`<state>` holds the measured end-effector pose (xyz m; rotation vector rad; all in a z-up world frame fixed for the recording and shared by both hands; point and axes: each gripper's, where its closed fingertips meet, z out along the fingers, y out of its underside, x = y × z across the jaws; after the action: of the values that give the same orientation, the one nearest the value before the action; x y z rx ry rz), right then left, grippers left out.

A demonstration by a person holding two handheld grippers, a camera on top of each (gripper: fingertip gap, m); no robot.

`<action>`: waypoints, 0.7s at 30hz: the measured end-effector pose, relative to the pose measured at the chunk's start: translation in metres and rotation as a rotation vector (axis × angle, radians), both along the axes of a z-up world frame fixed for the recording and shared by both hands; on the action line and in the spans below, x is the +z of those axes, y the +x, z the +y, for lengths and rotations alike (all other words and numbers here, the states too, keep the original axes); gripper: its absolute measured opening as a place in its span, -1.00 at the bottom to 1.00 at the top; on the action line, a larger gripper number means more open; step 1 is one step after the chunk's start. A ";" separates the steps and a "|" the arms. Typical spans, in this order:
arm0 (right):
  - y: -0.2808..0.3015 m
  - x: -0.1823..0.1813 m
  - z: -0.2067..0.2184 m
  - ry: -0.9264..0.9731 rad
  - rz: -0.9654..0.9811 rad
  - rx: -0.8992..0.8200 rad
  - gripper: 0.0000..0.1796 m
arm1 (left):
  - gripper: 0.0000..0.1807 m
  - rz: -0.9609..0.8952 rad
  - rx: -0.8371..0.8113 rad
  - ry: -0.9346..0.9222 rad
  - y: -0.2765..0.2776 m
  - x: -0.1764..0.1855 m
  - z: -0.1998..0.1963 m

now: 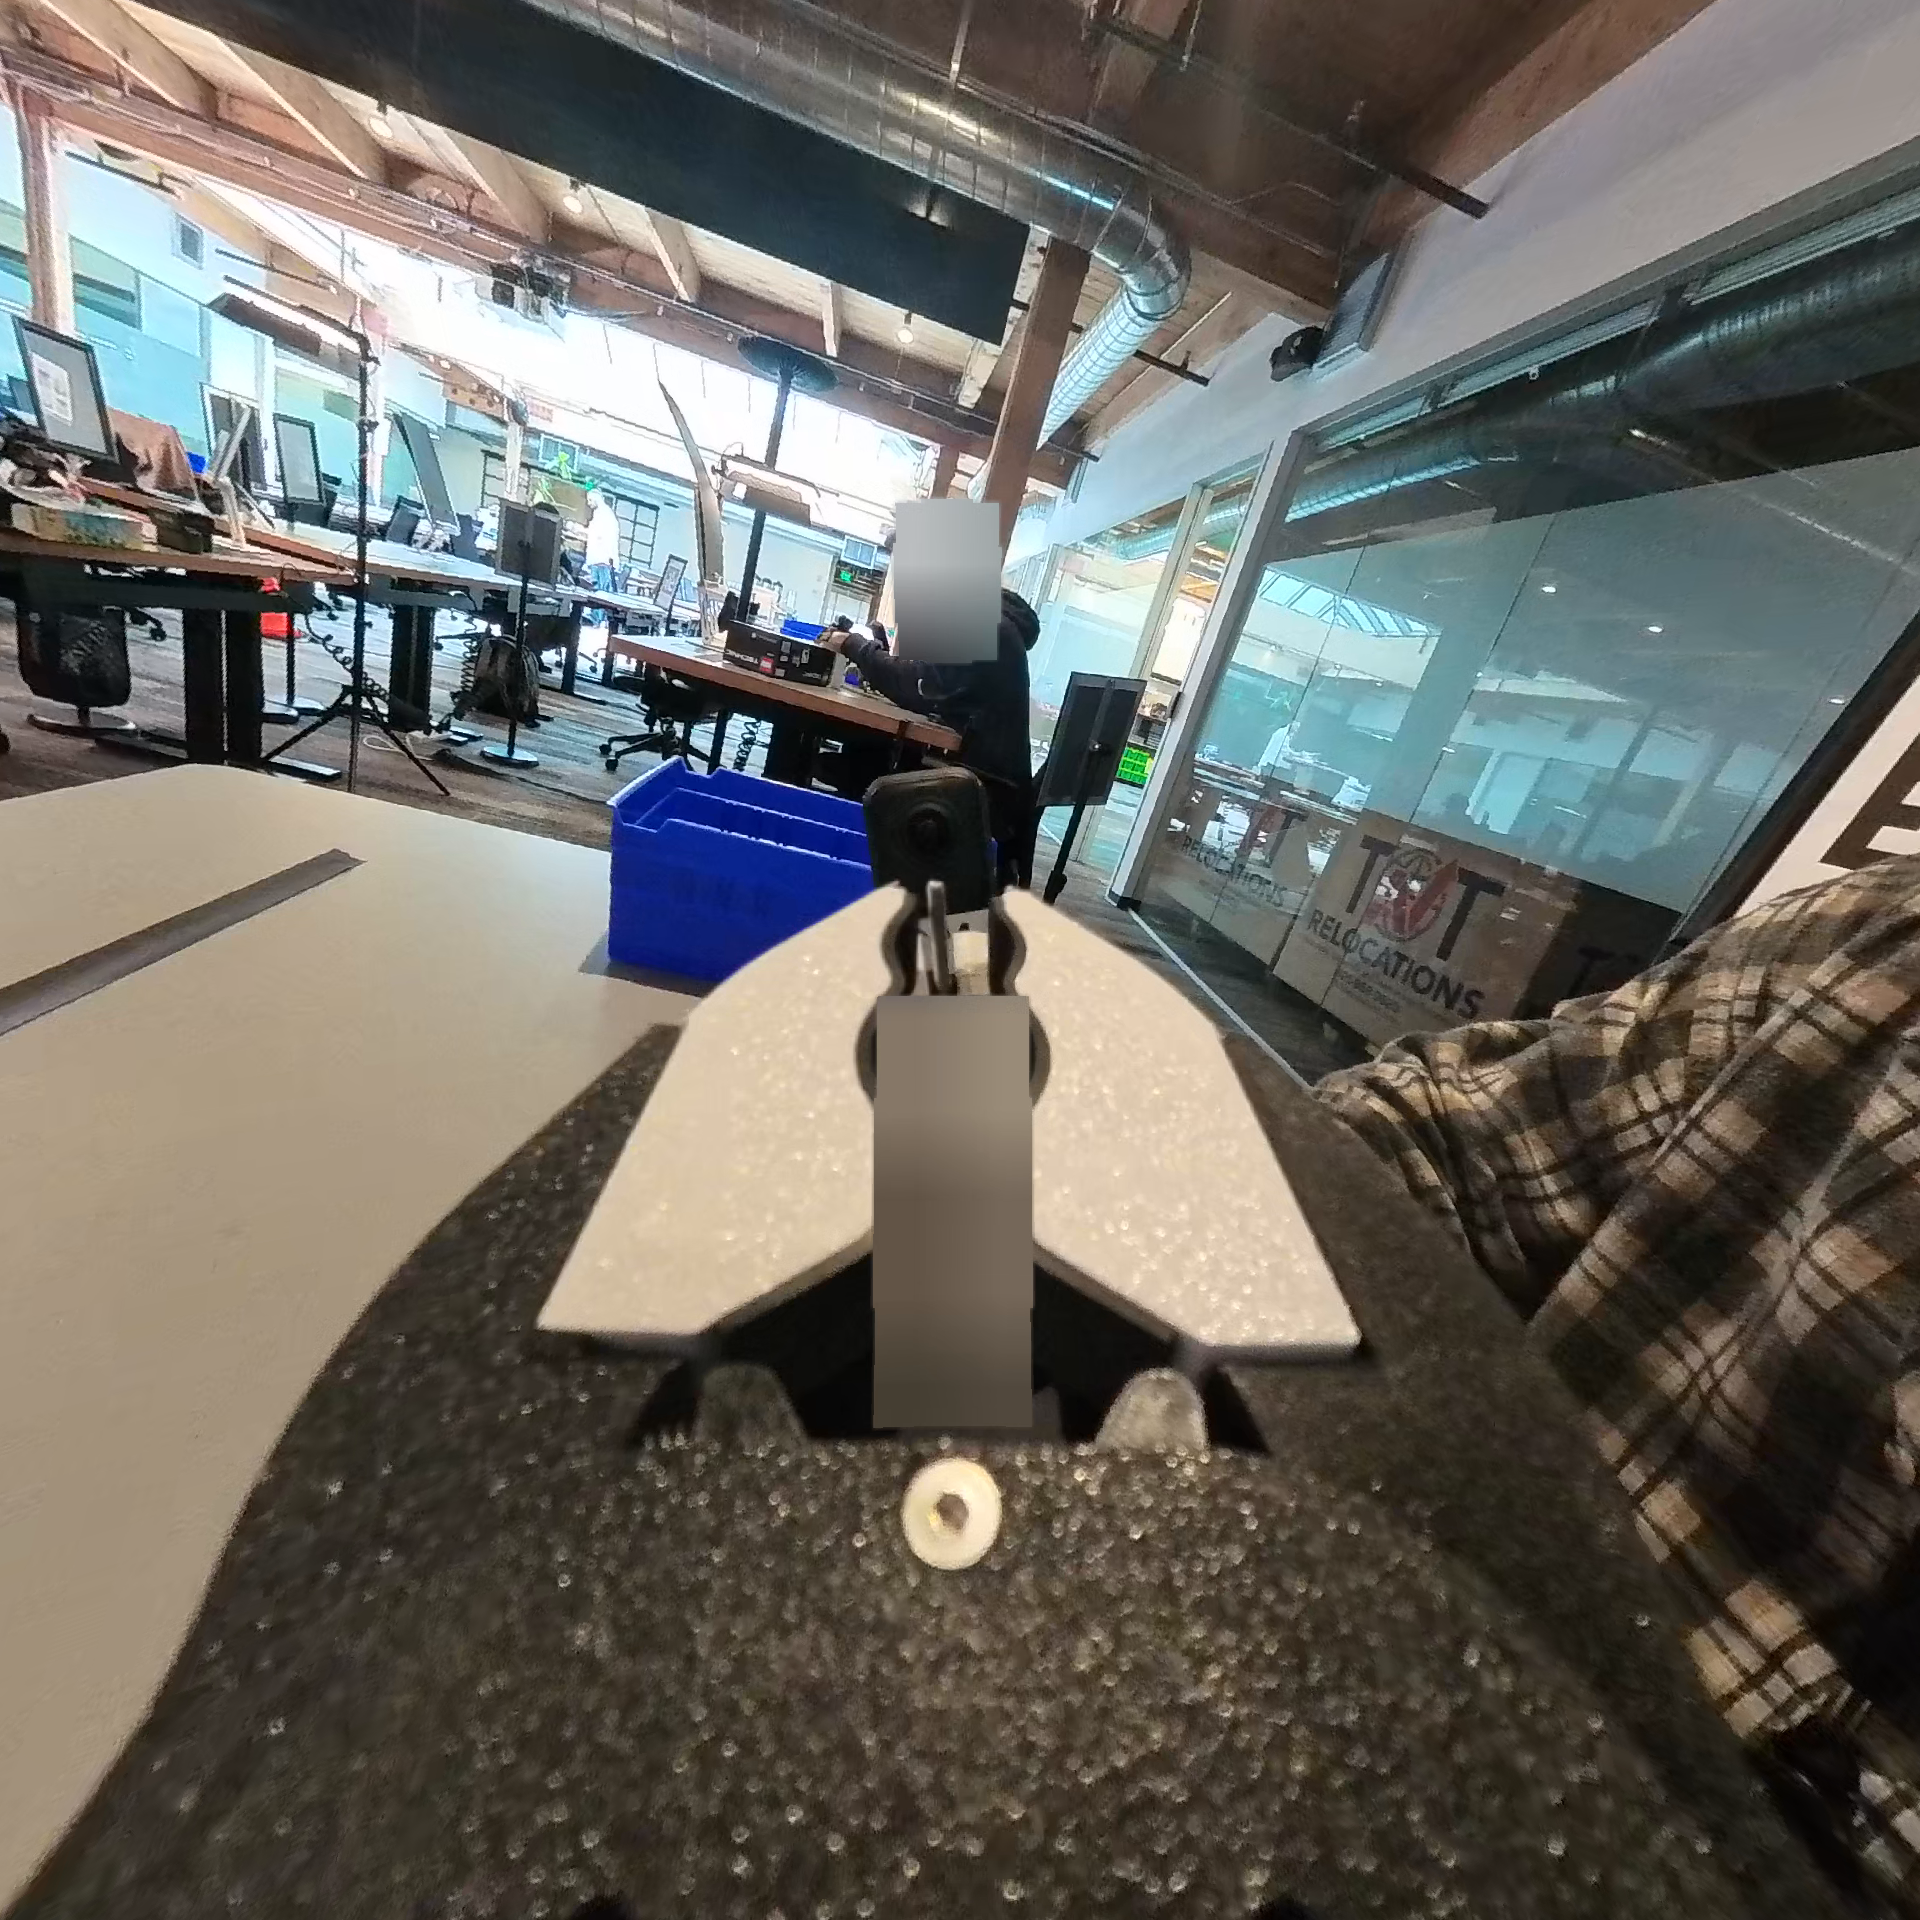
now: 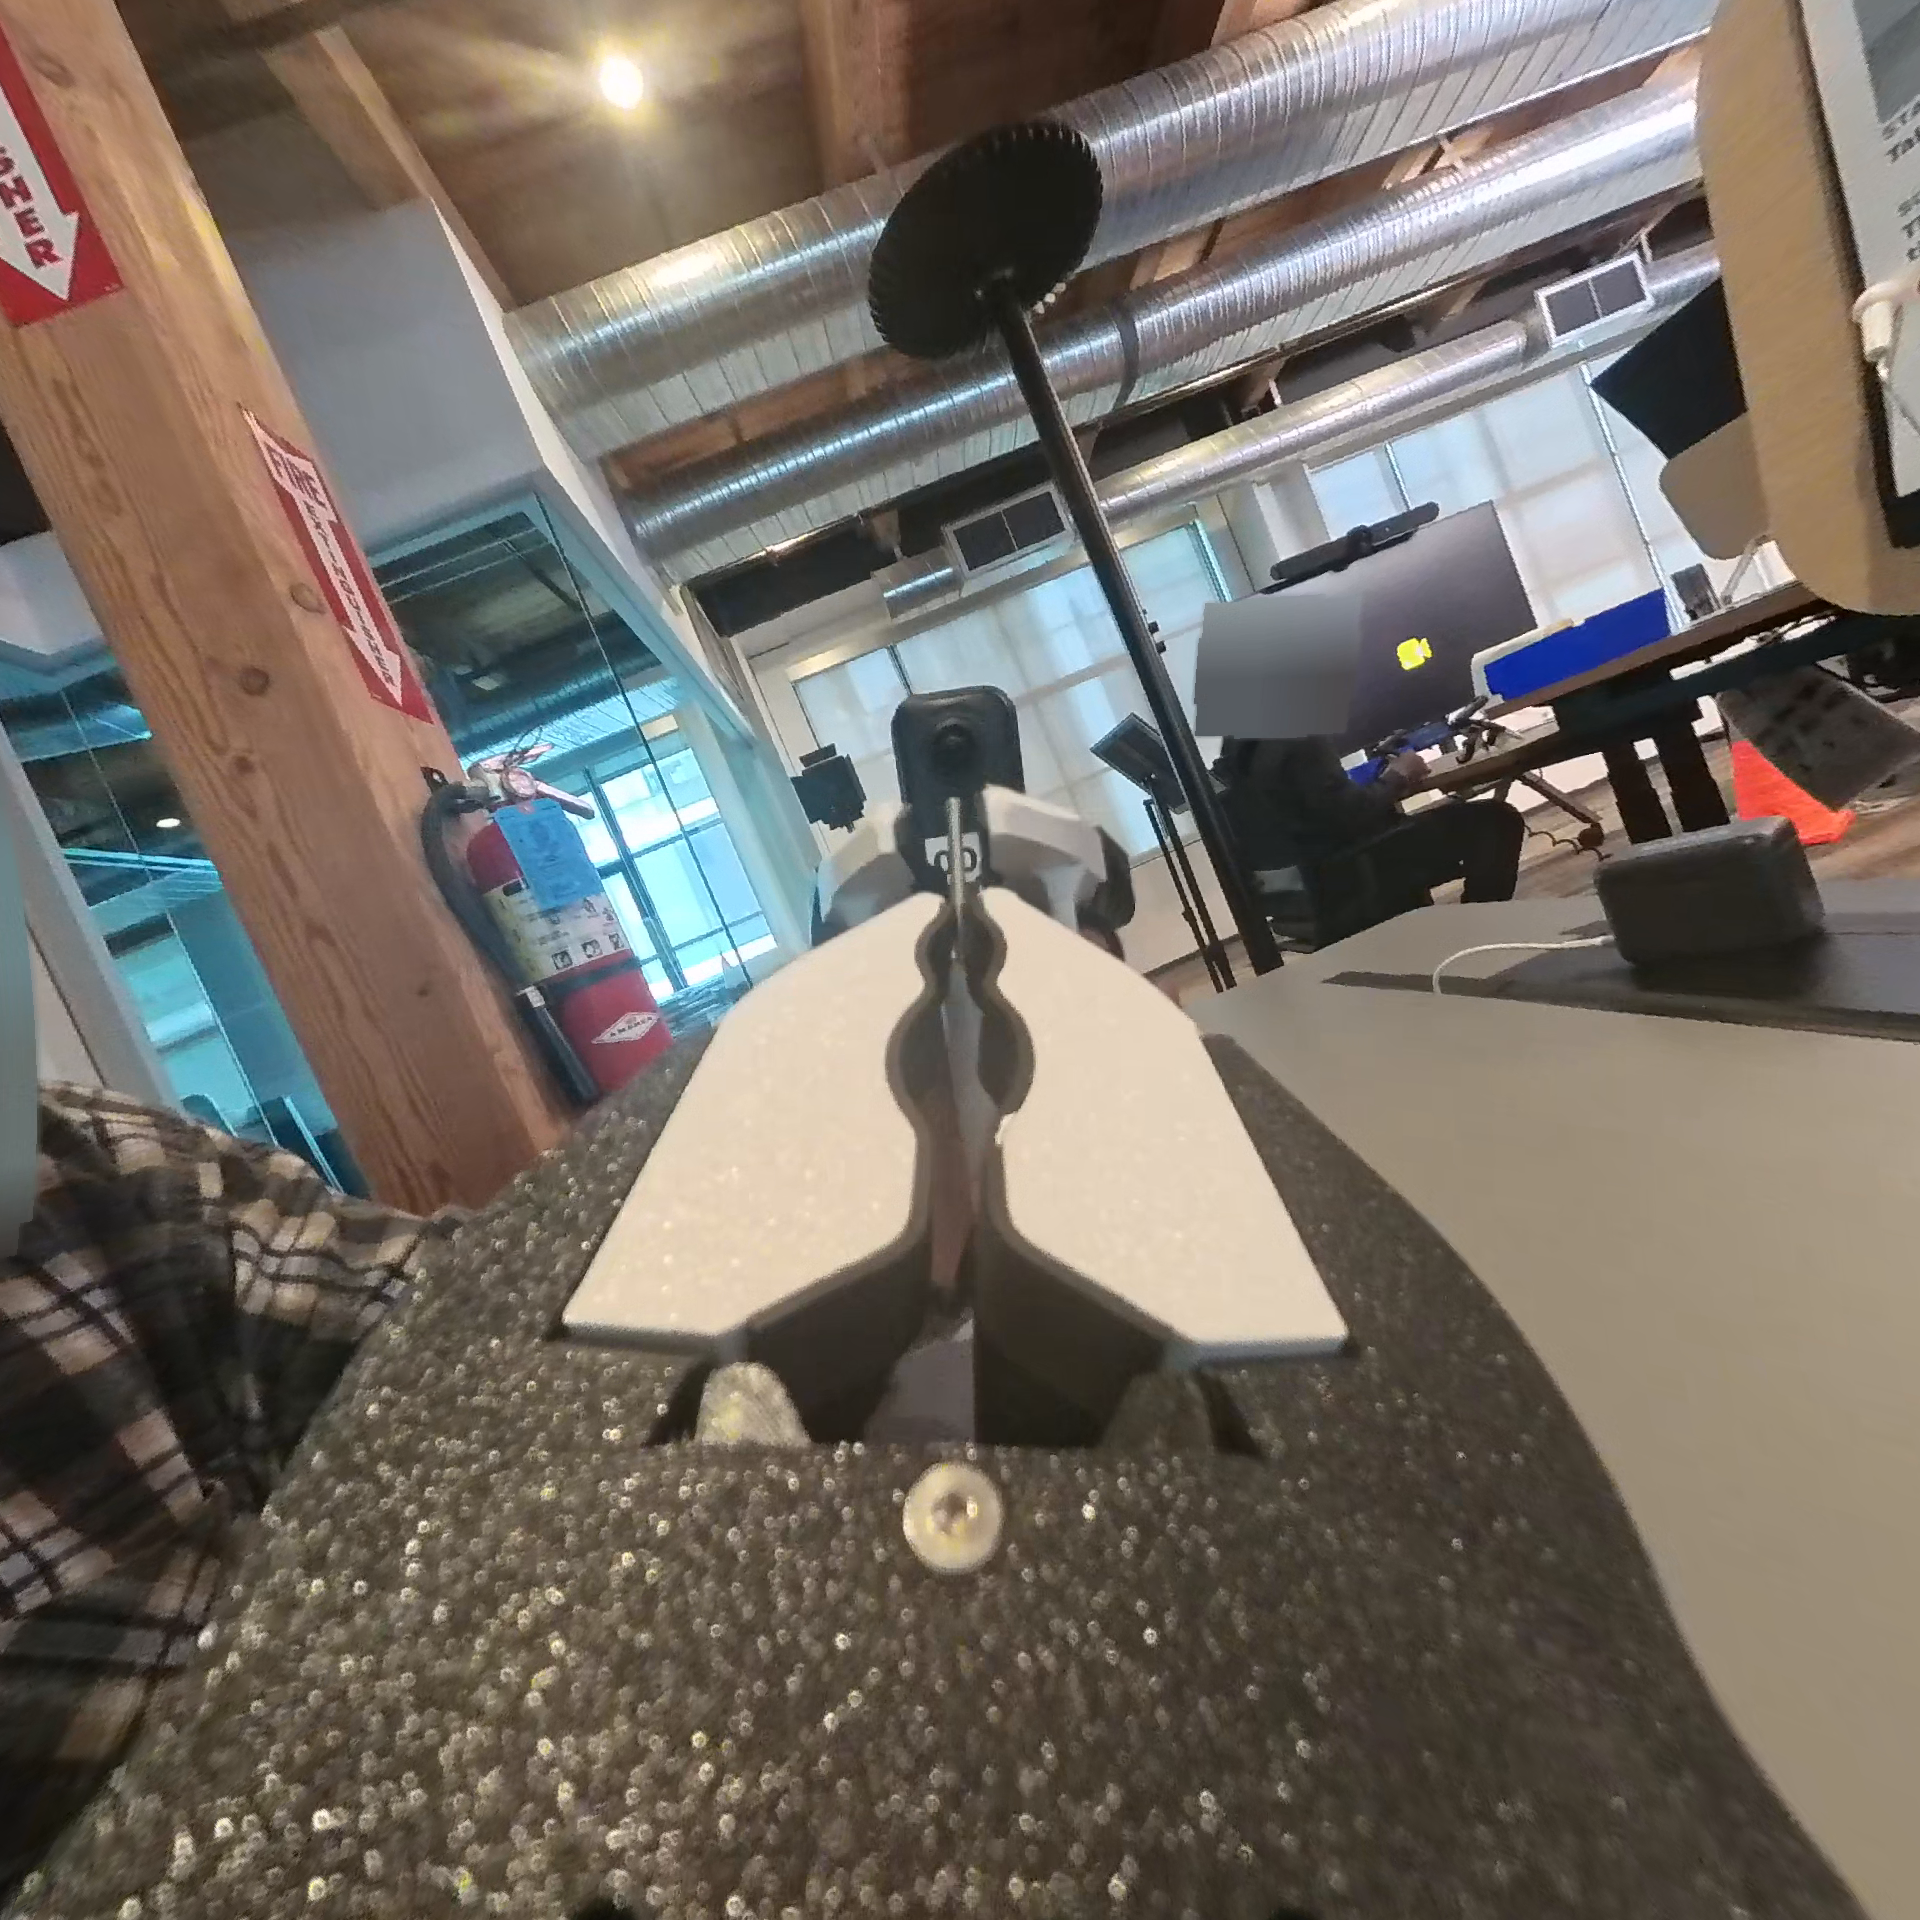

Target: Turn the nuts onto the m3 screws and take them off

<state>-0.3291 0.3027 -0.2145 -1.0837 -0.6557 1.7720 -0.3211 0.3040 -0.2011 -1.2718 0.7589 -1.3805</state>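
Right gripper [image 2: 958,914] clamped on an m3 screw [image 2: 954,842]; left gripper [image 1: 940,925] nearly closed — pinching a small metal piece [image 1: 936,920], maybe the nut. Threading not visible — progress unclear.

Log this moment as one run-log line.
left gripper: shut on small metal part | right gripper: shut on screw | grippers facing, tips close | blue bin behind
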 end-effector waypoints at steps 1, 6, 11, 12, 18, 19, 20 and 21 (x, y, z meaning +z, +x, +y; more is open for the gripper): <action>0.000 0.000 0.000 0.000 -0.001 -0.001 -0.98 | -0.87 0.001 -0.003 0.000 0.001 0.000 0.000; 0.000 0.001 -0.001 0.002 0.003 0.001 -0.98 | -0.91 0.002 -0.005 0.005 0.001 0.000 -0.001; 0.000 0.002 -0.001 0.002 0.011 -0.001 -0.98 | -0.92 -0.003 -0.006 0.006 0.001 0.001 -0.002; 0.001 0.003 -0.002 -0.001 0.017 0.001 -0.98 | -0.92 -0.002 -0.008 0.005 0.002 0.001 -0.002; 0.001 0.004 -0.002 -0.007 0.032 0.008 -0.99 | -0.92 -0.008 -0.022 -0.007 0.005 -0.001 -0.003; 0.002 0.005 -0.002 -0.007 0.037 0.009 -0.98 | -0.93 -0.009 -0.023 -0.006 0.005 0.000 -0.003; 0.002 0.006 -0.002 -0.008 0.044 0.008 -0.98 | -0.93 -0.010 -0.025 -0.005 0.005 0.000 -0.003; 0.003 0.006 -0.002 -0.009 0.051 0.009 -0.98 | -0.93 -0.010 -0.025 -0.004 0.005 0.001 -0.004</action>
<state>-0.3261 0.3005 -0.2081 -1.0398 -0.6231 1.8053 -0.3157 0.3003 -0.2004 -1.2612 0.7678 -1.4087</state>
